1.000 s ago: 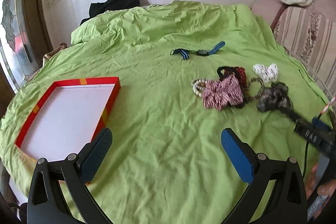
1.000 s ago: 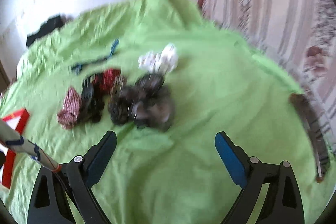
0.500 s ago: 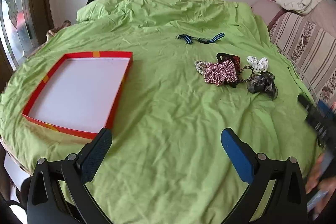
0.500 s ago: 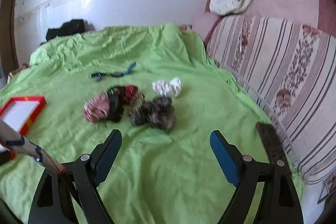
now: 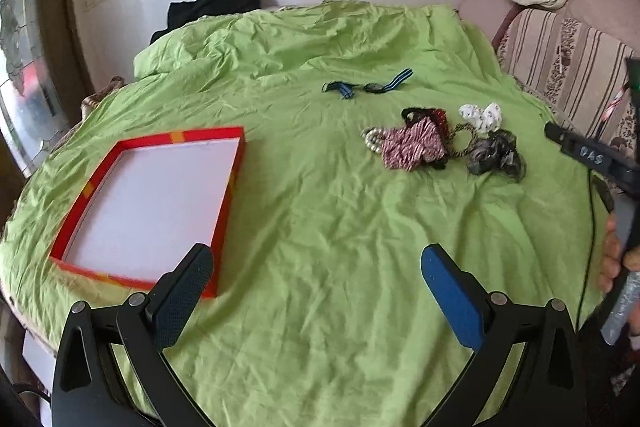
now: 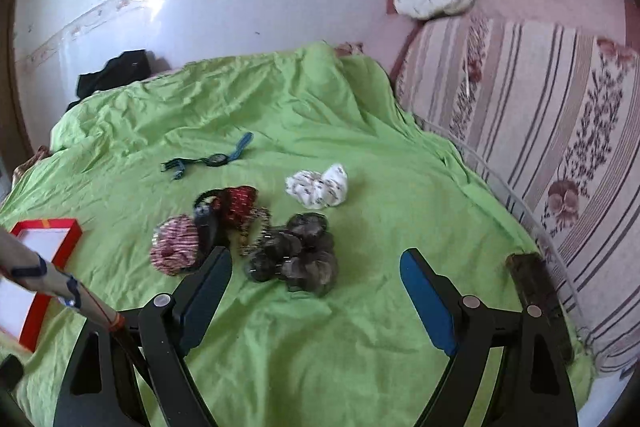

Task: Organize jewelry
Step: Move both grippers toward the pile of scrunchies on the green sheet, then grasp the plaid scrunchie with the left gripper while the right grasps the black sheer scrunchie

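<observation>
Bed (image 5: 320, 211) with a green sheet, carrying all listed items. Red-rimmed tray (image 5: 96, 183) with a white floor: near left, nothing inside it. Watch on a blue striped strap (image 5: 366, 88): far centre, laid flat, well apart from the tray. Cluster at right: pearl bracelet (image 5: 370, 139) touching a red-and-white striped scrunchie (image 5: 412, 151); dark red scrunchie (image 6: 240, 201) just behind; white patterned scrunchie (image 6: 318, 187) further right; grey sheer scrunchie (image 6: 296, 259) nearest (a thin beaded loop lies between it and the striped one). Left tongs (image 5: 316, 291): spread wide, holding nothing, above the near sheet beside the tray. Right tongs (image 6: 316, 291): spread wide, holding nothing, just short of the grey scrunchie. Striped sofa (image 6: 560, 147) along the right.
</observation>
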`<state>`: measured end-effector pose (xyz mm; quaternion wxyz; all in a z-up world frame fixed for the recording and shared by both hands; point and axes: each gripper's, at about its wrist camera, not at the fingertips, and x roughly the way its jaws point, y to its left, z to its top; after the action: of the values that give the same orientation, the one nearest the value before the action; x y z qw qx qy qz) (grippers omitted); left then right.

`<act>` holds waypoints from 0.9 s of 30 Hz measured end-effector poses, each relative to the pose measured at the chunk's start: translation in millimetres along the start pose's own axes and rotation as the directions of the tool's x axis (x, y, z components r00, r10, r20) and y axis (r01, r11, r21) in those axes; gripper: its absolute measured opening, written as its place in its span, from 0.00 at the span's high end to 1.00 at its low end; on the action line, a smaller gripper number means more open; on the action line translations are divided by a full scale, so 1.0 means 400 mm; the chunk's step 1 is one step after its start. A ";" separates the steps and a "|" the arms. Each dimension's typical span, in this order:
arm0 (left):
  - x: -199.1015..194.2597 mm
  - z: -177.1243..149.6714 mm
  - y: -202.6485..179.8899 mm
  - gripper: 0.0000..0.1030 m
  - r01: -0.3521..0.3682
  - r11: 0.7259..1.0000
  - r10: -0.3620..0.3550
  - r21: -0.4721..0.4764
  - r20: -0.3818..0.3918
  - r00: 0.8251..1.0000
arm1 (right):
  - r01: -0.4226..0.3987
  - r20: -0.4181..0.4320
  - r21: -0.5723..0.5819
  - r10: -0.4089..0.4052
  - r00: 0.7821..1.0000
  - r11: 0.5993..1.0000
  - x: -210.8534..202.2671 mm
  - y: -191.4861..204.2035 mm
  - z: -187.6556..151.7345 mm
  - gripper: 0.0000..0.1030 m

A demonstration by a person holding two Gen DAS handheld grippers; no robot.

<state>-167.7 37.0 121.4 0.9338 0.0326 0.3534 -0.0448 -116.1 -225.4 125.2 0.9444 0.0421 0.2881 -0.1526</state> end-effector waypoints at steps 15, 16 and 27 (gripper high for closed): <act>0.173 0.206 -0.106 0.26 0.218 0.972 -0.210 0.087 -0.088 0.974 | -0.110 -0.158 0.159 0.135 0.978 0.981 0.191 -0.075 0.030 0.38; 0.191 0.210 -0.118 0.29 0.233 0.969 -0.224 0.088 -0.101 0.969 | -0.124 -0.157 0.165 0.150 0.976 0.979 0.192 -0.079 0.028 0.38; 0.403 0.255 -0.217 0.29 0.321 0.942 -0.295 0.095 -0.220 0.930 | -0.234 -0.227 0.191 0.275 0.934 0.953 0.250 -0.088 0.001 0.37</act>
<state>10.4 -68.5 88.1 0.8701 0.0413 0.4439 -0.2101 -48.3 -285.4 70.0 0.9057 0.1744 0.3838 -0.0450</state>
